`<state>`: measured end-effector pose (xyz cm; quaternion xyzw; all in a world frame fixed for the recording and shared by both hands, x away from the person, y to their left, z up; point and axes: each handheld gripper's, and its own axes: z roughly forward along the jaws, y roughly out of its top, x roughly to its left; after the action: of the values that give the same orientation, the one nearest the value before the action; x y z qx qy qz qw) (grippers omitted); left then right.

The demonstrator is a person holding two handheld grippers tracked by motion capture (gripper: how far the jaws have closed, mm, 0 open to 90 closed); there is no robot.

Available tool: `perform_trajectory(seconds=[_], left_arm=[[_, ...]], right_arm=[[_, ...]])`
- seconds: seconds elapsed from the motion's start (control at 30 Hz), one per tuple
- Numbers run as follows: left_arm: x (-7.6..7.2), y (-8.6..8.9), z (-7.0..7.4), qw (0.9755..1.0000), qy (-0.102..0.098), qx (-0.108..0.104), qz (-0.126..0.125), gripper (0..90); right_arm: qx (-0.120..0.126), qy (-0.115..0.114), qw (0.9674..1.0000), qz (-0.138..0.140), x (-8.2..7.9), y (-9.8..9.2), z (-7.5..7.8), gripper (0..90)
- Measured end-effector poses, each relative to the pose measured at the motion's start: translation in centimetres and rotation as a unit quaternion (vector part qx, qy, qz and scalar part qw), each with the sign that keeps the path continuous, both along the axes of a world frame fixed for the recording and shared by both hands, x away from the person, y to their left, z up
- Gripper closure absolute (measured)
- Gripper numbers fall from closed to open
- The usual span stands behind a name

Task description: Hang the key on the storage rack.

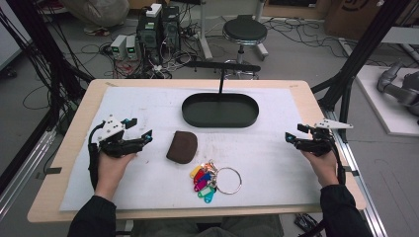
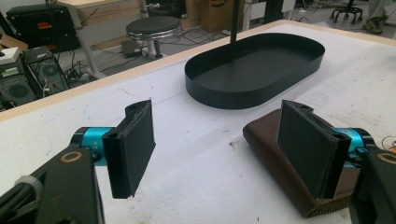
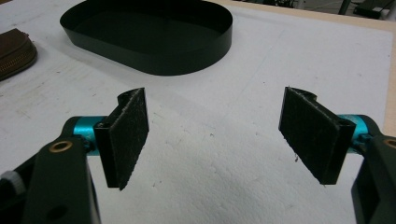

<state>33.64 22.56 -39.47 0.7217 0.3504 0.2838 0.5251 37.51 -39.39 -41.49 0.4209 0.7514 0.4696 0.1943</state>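
Observation:
A brown zip pouch [image 1: 182, 146] lies at the middle of the white mat. A bunch of coloured key tags on a metal ring [image 1: 213, 178] sits just in front of it. Behind them stands a black oval tray [image 1: 220, 109] with an upright post. My left gripper [image 1: 137, 131] hovers open at the mat's left side, nothing between its jaws; in the left gripper view the pouch [image 2: 275, 154] lies partly behind the right jaw, with the tray [image 2: 254, 70] beyond. At the right edge my right gripper [image 1: 295, 133] is open and empty above bare mat; its view shows the tray [image 3: 149, 37] and the pouch [image 3: 16, 53].
The white mat [image 1: 148, 103] covers most of a wooden table [image 1: 79, 118]. Beyond the far edge stand a black stool [image 1: 244, 32], computer cases [image 1: 158, 27] and tangled cables on the floor. Black frame posts rise at both sides.

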Motion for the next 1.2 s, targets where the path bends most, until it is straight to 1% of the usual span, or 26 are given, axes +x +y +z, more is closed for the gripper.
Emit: perform_trajectory(seconds=[0.23,0.43,0.53,0.6,0.7,0.73,0.77,0.87,0.9,0.93,0.97,1.0,1.03,1.2], left_arm=[[-0.1,0.2,0.0,1.0,0.0,0.0,0.002,27.7],[0.1,0.1,0.0,1.0,-0.002,-0.001,0.004,27.7],[0.2,0.0,0.0,1.0,-0.003,0.002,0.004,27.7],[0.3,-0.1,0.0,1.0,-0.003,0.002,0.003,27.7],[0.4,-0.3,0.0,1.0,-0.003,0.004,0.002,27.7],[0.4,-0.3,0.0,1.0,-0.003,0.004,0.001,27.7],[0.4,-0.4,0.0,1.0,-0.003,0.004,0.001,27.7],[0.4,-0.4,0.0,1.0,-0.003,0.005,-0.001,27.7],[0.4,-0.4,0.0,1.0,-0.003,0.005,-0.001,27.7],[0.4,-0.4,0.0,1.0,-0.004,0.006,-0.001,27.8],[0.3,-0.4,0.0,1.0,-0.004,0.006,0.0,27.7],[0.3,-0.4,0.0,1.0,-0.004,0.006,0.0,27.7],[0.4,-0.4,0.0,1.0,-0.002,0.005,-0.002,27.8],[0.4,-0.5,0.0,1.0,-0.001,0.005,-0.002,27.7]], right_arm=[[0.001,-0.002,1.0,0.0,0.0,0.1,0.0,24.8],[0.0,-0.003,1.0,0.005,-0.2,0.2,0.2,24.8],[0.009,-0.007,0.9998,0.018,-0.5,0.4,0.4,25.8],[0.012,-0.007,0.9995,0.029,-0.7,0.6,0.5,28.8],[0.015,-0.006,0.9986,0.05,-0.9,1.2,0.5,30.8],[0.018,-0.005,0.9983,0.056,-0.9,1.4,0.6,33.6],[0.021,-0.005,0.9976,0.066,-1.0,1.7,0.6,35.7],[0.021,-0.004,0.9957,0.09,-1.1,2.8,0.6,38.0],[0.021,-0.004,0.9957,0.09,-1.1,2.8,0.6,38.0],[0.018,0.001,0.9939,0.109,-1.2,3.8,0.5,40.5],[0.018,0.002,0.9931,0.116,-1.3,4.2,0.5,41.1],[0.018,0.002,0.9931,0.116,-1.3,4.2,0.5,41.1],[0.016,0.007,0.9911,0.132,-1.5,5.2,0.5,42.6],[0.017,0.021,0.9861,0.164,-2.1,7.4,0.2,45.5]])
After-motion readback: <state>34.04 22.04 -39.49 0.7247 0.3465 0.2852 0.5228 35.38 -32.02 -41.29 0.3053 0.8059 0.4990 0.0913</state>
